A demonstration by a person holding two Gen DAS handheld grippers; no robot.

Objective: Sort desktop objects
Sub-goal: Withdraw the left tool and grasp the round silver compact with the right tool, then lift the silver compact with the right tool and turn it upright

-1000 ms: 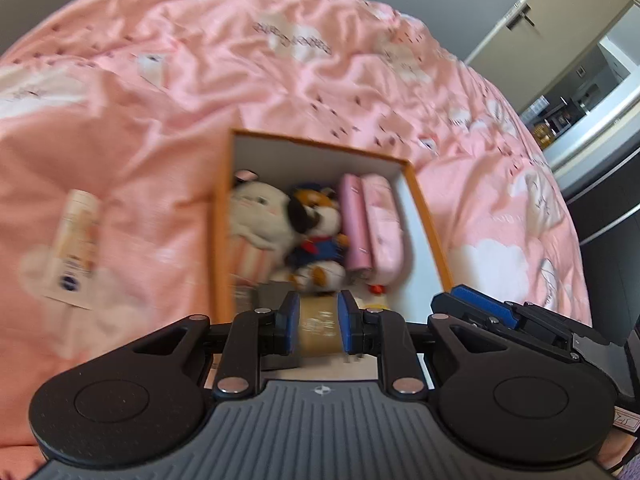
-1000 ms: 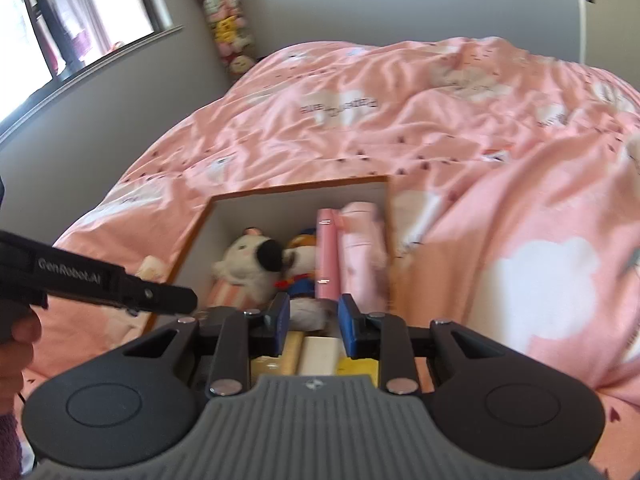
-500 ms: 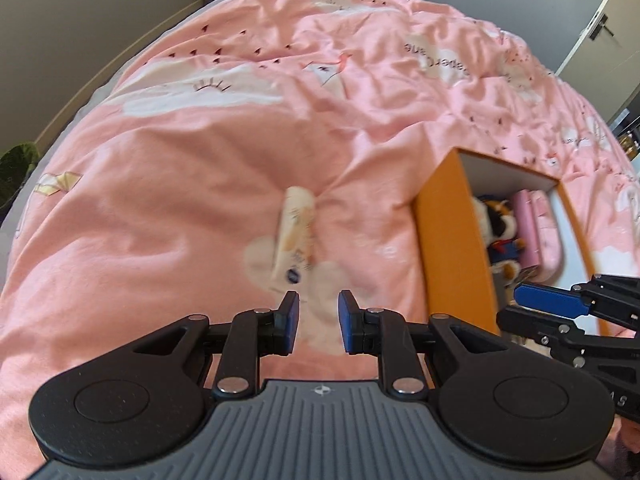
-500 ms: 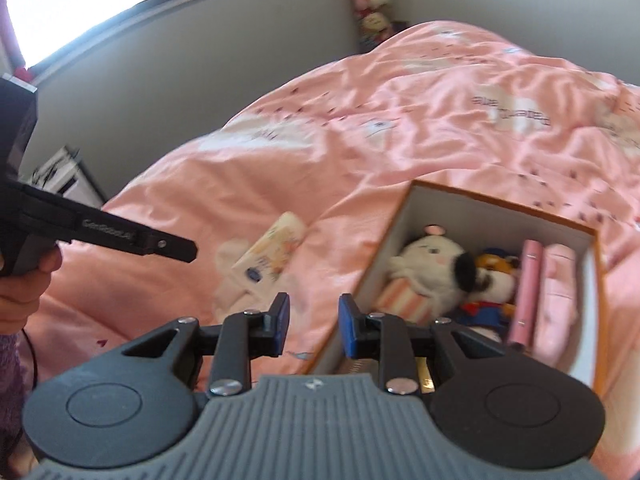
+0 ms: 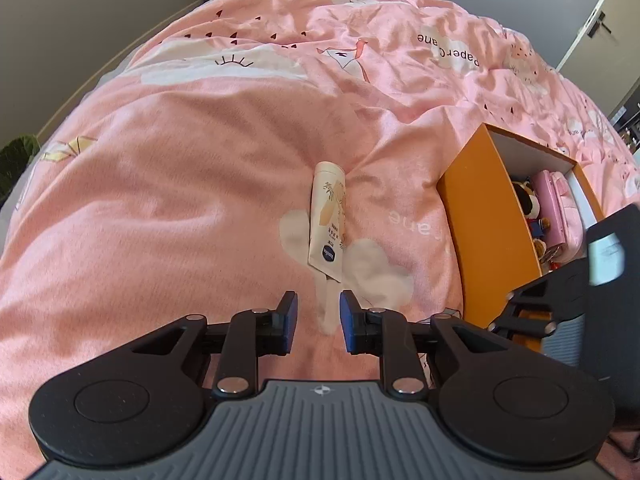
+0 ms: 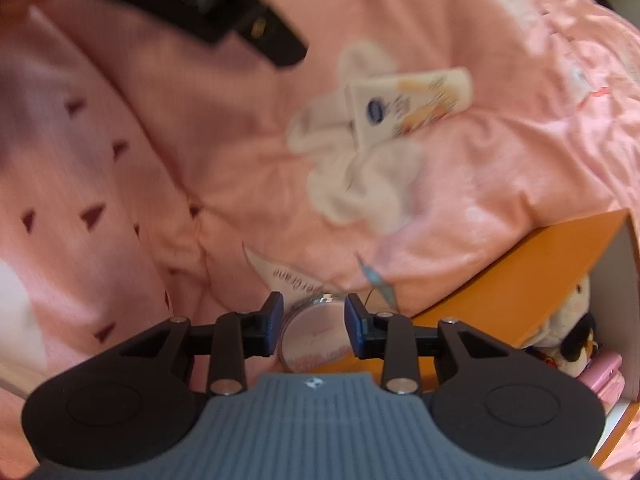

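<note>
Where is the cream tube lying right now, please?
In the left wrist view, the cream tube lies on the pink duvet, left of the orange box, just ahead of the open left tongs.

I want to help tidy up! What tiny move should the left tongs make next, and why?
Probably glide the left tongs forward and a little lower. They are open and empty, and the cream tube lies straight ahead on the pink blanket, outside the orange box that already holds toys.
</note>
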